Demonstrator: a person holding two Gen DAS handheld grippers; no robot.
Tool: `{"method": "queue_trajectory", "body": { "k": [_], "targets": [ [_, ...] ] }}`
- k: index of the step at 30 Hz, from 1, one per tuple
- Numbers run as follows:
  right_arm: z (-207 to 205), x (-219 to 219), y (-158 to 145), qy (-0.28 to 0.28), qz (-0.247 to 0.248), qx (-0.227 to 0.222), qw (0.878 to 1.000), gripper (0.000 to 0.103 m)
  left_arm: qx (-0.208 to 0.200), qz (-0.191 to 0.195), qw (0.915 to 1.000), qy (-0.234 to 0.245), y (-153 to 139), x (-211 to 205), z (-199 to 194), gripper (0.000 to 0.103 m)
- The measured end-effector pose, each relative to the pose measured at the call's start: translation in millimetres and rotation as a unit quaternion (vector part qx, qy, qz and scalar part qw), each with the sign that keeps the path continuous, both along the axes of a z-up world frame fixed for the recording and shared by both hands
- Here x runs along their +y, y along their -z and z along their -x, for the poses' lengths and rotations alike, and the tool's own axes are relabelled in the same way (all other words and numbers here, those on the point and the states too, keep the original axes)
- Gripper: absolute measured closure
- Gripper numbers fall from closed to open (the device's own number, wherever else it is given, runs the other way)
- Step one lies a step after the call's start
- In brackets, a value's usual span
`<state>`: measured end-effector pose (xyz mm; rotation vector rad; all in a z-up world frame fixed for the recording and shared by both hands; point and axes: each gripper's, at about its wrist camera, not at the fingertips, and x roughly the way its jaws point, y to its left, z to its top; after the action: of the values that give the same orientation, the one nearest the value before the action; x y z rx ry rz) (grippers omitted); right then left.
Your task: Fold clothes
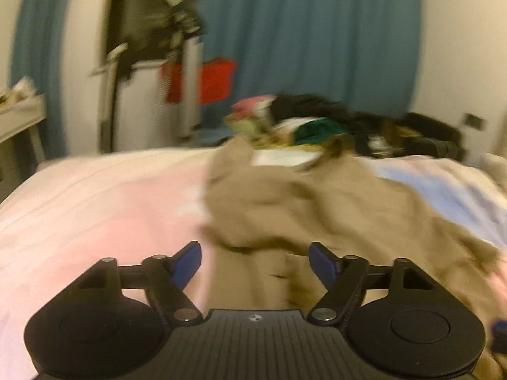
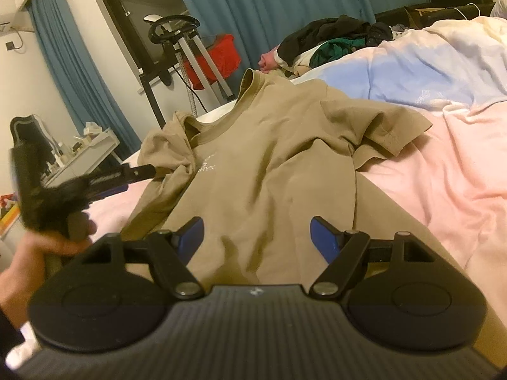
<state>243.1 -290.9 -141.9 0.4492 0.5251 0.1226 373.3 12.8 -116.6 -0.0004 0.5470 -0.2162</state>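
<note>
A tan T-shirt (image 2: 272,158) lies spread on the pink and blue bed cover, collar away from me, its left side bunched up and its right sleeve laid out. It also shows, blurred, in the left wrist view (image 1: 301,215). My right gripper (image 2: 256,237) is open and empty over the shirt's lower part. My left gripper (image 1: 255,262) is open and empty over the shirt's left edge; it shows blurred at the left of the right wrist view (image 2: 139,171), held by a hand.
A heap of dark, green and pink clothes (image 2: 332,44) lies at the far end of the bed (image 2: 459,158). A metal stand and red cloth (image 2: 215,57) are beyond the bed. A white shelf with small items (image 2: 79,152) stands at left.
</note>
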Motion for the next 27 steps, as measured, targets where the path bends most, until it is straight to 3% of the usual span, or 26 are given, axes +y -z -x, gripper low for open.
{"method": "queue_trajectory", "body": {
  "k": [2,4,6,9,12,15,19,21,23,26,27],
  "targets": [
    [-0.8,0.0,2.0,-0.003,0.003,0.000,1.000,0.027,0.014,0.035,0.9993,-0.007,-2.5,10.9,-20.9,0.028],
    [-1.5,0.1,3.7,-0.004,0.009,-0.002,1.000,0.028,0.042,0.076,0.9962,-0.004,-6.5,20.2,-46.3,0.036],
    [-3.9,1.1,5.2,-0.005,0.014,-0.002,1.000,0.027,0.059,0.106,0.9924,0.019,-11.3,26.4,-59.6,0.054],
    [-6.0,2.8,7.1,-0.006,0.021,-0.002,1.000,0.028,0.084,0.119,0.9888,0.032,-22.2,37.6,-77.0,0.098],
    [-6.6,2.6,7.5,-0.006,0.023,-0.003,1.000,0.028,0.095,0.127,0.9873,0.009,-41.0,61.6,-88.4,0.100],
    [-7.0,2.5,7.1,-0.004,0.024,-0.005,1.000,0.028,0.097,0.113,0.9877,-0.047,-70.4,97.7,-100.8,0.101],
    [-7.0,3.1,6.6,-0.005,0.025,-0.005,1.000,0.028,0.066,0.028,0.9878,-0.138,-111.2,142.7,-123.9,0.101],
    [-7.1,3.5,6.1,-0.006,0.026,-0.006,1.000,0.027,0.051,-0.019,0.9798,-0.192,-120.0,161.3,-133.3,0.100],
    [-7.3,3.6,6.0,-0.006,0.029,-0.006,1.000,0.027,0.061,-0.025,0.9745,-0.214,-119.2,177.0,-137.9,0.099],
    [-7.0,4.0,6.1,-0.006,0.030,-0.005,1.000,0.027,0.071,0.011,0.9721,-0.223,-104.5,199.4,-121.7,0.068],
    [-6.9,4.2,6.1,-0.006,0.030,-0.005,1.000,0.027,0.078,0.031,0.9707,-0.225,-96.5,206.8,-109.3,0.053]
  ]
}}
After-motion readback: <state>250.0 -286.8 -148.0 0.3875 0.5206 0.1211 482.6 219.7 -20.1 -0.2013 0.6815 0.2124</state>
